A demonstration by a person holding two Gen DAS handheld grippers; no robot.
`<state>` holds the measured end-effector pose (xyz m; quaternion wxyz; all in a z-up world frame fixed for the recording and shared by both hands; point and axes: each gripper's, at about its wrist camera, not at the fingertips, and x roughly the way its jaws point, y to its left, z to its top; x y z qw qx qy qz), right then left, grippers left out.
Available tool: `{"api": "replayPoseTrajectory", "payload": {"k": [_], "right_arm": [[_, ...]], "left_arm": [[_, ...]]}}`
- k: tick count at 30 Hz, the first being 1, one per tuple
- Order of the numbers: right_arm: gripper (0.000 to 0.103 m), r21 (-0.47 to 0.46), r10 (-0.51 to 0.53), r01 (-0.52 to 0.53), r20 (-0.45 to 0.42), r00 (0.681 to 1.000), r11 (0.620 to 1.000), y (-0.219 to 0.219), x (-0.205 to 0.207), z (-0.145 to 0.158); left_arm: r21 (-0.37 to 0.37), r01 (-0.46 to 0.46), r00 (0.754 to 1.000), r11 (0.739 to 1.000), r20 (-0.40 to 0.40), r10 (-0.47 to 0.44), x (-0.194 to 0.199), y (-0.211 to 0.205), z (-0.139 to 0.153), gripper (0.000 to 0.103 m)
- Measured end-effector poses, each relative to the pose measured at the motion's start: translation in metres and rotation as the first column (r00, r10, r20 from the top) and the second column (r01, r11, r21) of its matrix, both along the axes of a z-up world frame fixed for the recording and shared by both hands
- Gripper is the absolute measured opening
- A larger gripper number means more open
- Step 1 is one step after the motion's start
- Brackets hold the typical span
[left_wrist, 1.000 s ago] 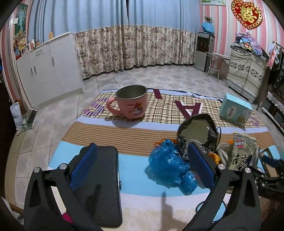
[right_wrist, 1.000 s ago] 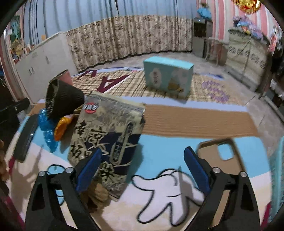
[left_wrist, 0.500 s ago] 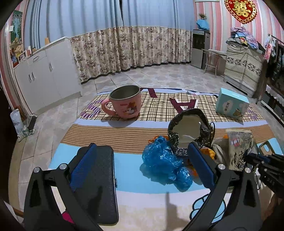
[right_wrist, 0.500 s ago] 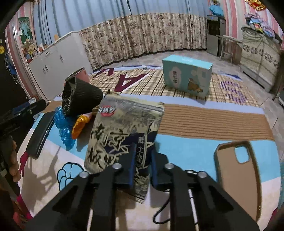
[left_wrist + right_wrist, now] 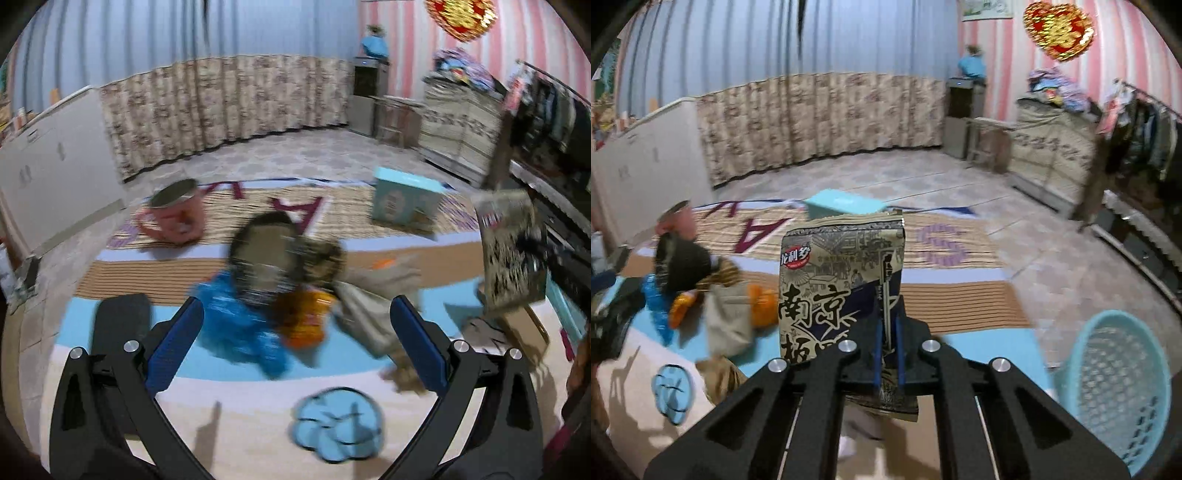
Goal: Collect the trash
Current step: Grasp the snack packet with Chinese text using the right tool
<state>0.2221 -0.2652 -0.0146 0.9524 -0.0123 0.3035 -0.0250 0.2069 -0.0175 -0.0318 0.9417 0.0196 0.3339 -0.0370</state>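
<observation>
My right gripper (image 5: 888,350) is shut on a printed snack packet (image 5: 834,280) and holds it upright above the mat; the packet also shows in the left wrist view (image 5: 513,251) at the right, lifted. My left gripper (image 5: 295,343) is open and empty above a heap of trash: a blue plastic bag (image 5: 236,321), an orange wrapper (image 5: 303,317), a black bowl-like pouch (image 5: 266,258) and a beige wrapper (image 5: 365,317). The heap shows at the left of the right wrist view (image 5: 701,291).
A light blue mesh basket (image 5: 1115,384) stands at the lower right. A pink mug (image 5: 173,218), a teal box (image 5: 402,199) and a black case (image 5: 118,325) lie on the patterned mat. A phone case (image 5: 524,328) lies under the lifted packet.
My right gripper has lifted the snack packet off the mat and swung right, bringing the basket into view. My left gripper has moved right over the trash heap.
</observation>
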Motion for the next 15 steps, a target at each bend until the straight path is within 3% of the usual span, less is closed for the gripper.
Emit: {"api": "replayPoseTrajectory", "payload": {"k": [6,14,15], "right_arm": [[0.006,0.013,-0.074,0.074,-0.004,0.997,0.997,-0.037,-0.008,0.001],[0.006,0.048,-0.09,0.091,-0.021,0.996,0.995,-0.049,-0.009,-0.005],[0.006,0.052,-0.086,0.087,-0.023,0.996,0.995,-0.048,-0.008,-0.006]], "left_arm": [[0.031,0.075,0.996,0.997,-0.042,-0.074,-0.01,-0.054,-0.022,0.098],[0.108,0.033,0.994,0.994,-0.109,-0.021,-0.01,-0.087,-0.051,0.097],[0.106,0.028,0.993,0.994,-0.114,-0.016,-0.007,-0.088,-0.052,0.092]]}}
